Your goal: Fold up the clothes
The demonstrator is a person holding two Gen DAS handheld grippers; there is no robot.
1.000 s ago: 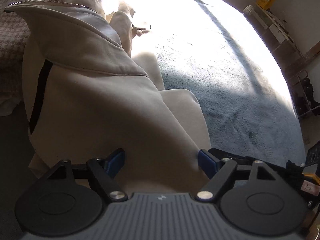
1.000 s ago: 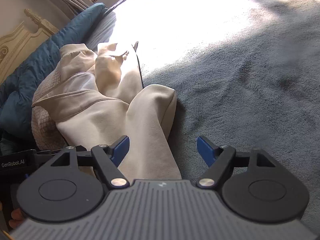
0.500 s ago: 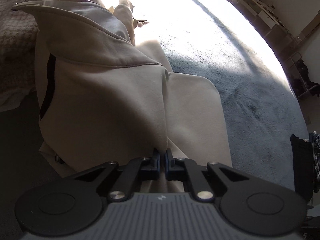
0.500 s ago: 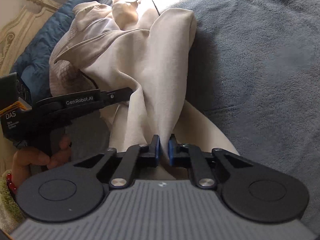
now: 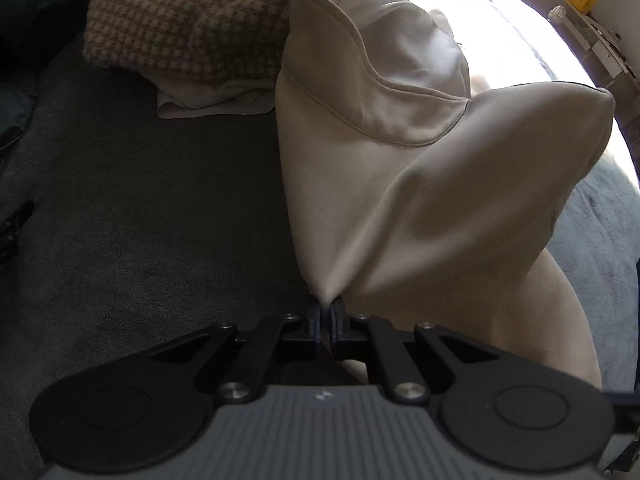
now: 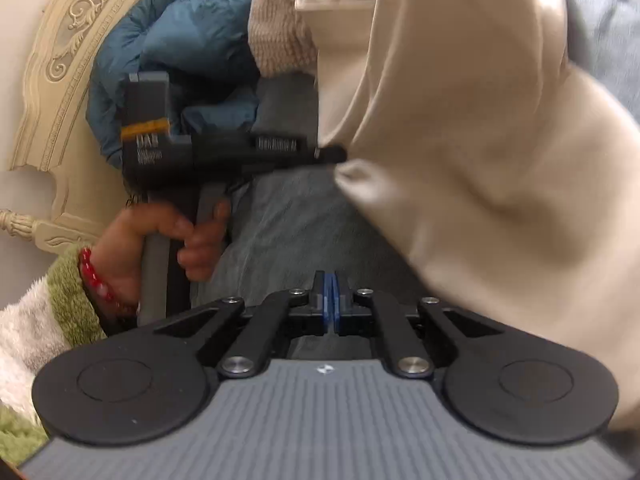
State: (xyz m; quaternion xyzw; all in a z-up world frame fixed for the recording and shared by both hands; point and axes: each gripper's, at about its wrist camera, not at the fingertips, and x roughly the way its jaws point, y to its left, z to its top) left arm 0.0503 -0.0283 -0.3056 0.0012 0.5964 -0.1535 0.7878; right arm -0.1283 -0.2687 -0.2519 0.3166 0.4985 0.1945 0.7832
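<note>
A beige zip hoodie hangs over the grey bedspread. My left gripper is shut on a pinched corner of its hem, and the cloth fans up and to the right from the pads. In the right wrist view the same left gripper pinches a small fold of the hoodie, held by a person's hand. My right gripper is shut with its blue pads together. No cloth shows between them; the blurred hoodie drapes past its right side.
A beige knitted garment and a white cloth lie behind the hoodie. A blue duvet is bunched against the carved cream headboard. A shelf unit stands past the bed's far right edge.
Both grippers went from wide open to shut on the hoodie, then pulled it up and sideways off the bed. The cloth that sat between the right pads half a second ago no longer shows there.
</note>
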